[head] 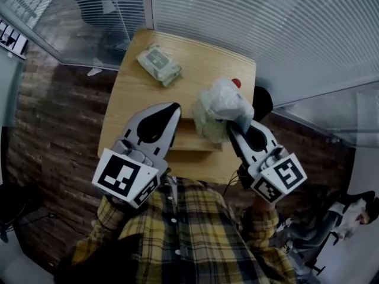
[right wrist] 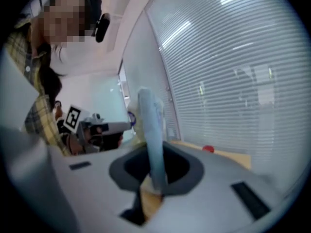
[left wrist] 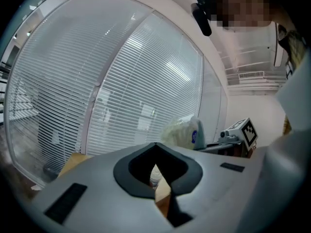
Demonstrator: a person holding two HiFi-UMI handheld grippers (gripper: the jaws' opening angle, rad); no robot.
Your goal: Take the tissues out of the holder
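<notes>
Above the near edge of the small wooden table point(head: 133, 96), my right gripper point(head: 237, 125) is clamped on the edge of a soft clear-plastic pack of white tissues point(head: 222, 102). The pack sits over the low wooden holder point(head: 190, 139); I cannot tell whether they touch. My left gripper point(head: 173, 107) hangs just beside, jaws together on nothing. A second flat tissue pack point(head: 159, 64) lies far left.

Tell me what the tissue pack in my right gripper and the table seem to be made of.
Tissue pack in the right gripper: probably thin, soft plastic film with a slight sheen, since it is crumpled and catches the light. Table: looks like wood or wood laminate, matt light tan; I cannot tell which.
</notes>
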